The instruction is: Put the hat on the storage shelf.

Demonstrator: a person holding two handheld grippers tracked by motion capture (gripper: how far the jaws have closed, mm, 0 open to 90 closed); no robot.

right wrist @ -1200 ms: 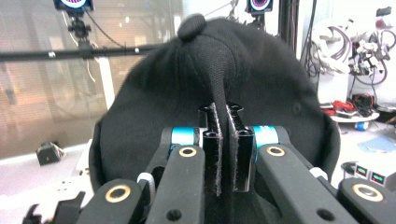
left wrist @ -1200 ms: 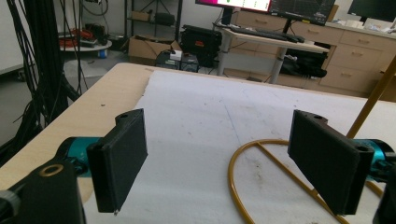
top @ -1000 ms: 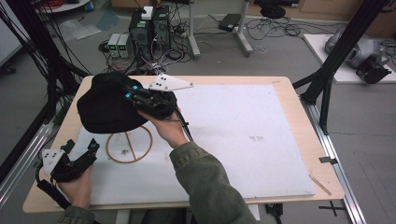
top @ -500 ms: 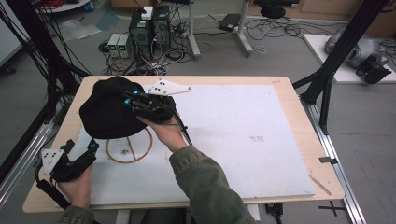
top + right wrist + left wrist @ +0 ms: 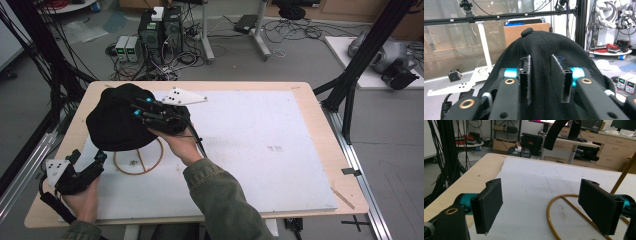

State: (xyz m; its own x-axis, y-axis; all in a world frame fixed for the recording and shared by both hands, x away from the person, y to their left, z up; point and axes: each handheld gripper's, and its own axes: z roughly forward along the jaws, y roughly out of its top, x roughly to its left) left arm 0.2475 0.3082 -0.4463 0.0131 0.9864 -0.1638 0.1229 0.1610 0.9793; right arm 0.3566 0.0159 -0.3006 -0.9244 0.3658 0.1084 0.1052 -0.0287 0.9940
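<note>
The black cap [image 5: 117, 125] sits atop the yellow wire stand [image 5: 139, 161] at the table's left. The right gripper [image 5: 145, 112] is at the cap, its 2 jaws just opening, fabric loosely between them. The left gripper [image 5: 95, 161] rests near-left, jaws wide apart and empty.

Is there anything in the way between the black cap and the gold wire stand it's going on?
Nothing visible. The black cap already sits over the top of the gold wire stand, with the right gripper at its back.
</note>
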